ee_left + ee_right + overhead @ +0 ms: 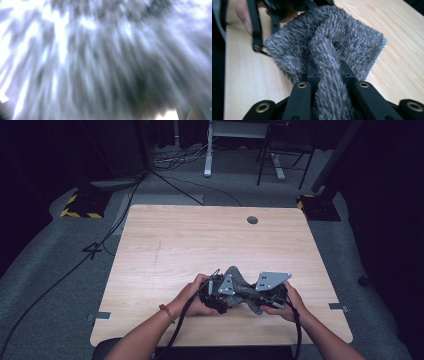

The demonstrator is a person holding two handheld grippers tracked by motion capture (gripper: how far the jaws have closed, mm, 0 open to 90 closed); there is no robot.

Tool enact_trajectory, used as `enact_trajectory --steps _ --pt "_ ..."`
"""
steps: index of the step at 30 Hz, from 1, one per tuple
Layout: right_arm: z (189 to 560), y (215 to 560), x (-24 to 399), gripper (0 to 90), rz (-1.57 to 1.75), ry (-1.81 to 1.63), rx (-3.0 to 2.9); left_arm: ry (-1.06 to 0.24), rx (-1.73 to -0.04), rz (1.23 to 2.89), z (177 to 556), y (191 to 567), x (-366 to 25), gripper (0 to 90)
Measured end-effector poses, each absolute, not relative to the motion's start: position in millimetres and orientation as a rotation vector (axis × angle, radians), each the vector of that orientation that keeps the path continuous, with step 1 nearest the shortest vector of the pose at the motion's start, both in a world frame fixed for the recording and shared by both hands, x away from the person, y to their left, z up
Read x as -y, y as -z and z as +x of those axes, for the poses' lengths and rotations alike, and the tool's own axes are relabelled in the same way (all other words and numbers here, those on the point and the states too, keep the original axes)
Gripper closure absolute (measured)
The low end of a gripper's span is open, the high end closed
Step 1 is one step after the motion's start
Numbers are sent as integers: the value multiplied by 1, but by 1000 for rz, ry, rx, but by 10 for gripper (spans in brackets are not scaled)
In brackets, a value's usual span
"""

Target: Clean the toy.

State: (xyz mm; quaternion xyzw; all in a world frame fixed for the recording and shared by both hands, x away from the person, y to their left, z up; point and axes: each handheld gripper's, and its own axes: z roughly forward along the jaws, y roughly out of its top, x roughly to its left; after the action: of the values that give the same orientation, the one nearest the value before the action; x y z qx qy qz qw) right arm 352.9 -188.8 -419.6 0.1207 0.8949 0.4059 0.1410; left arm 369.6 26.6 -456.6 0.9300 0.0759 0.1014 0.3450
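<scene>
A grey furry cloth hangs bunched between my two grippers over the front middle of the wooden table. In the right gripper view, my right gripper is shut on a gathered fold of the cloth, and the rest fans out beyond the jaws above the wood. My left gripper holds the cloth's other end, and in the right gripper view it sits at the top left with a hand behind it. Blurred grey fur lies right against the left gripper's camera, hiding its jaws.
A round cable hole sits near the table's far edge. Bare wood stretches beyond and to both sides of the hands. Cables, a desk leg and yellow-black striped bases stand on the floor behind the table.
</scene>
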Motion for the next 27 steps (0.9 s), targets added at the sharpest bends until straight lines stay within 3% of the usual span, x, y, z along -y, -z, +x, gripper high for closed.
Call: enact_trajectory --steps 9,19,27 --pt "367 433 212 767 494 -1171 -2572 -264 -208 2327 368 442 -46 337" --pt "365 440 208 771 461 -1348 -2587 -210 -215 2230 371 437 -50 334" --pt "356 430 207 774 385 -1422 -2533 -246 -180 2323 368 443 -36 329"
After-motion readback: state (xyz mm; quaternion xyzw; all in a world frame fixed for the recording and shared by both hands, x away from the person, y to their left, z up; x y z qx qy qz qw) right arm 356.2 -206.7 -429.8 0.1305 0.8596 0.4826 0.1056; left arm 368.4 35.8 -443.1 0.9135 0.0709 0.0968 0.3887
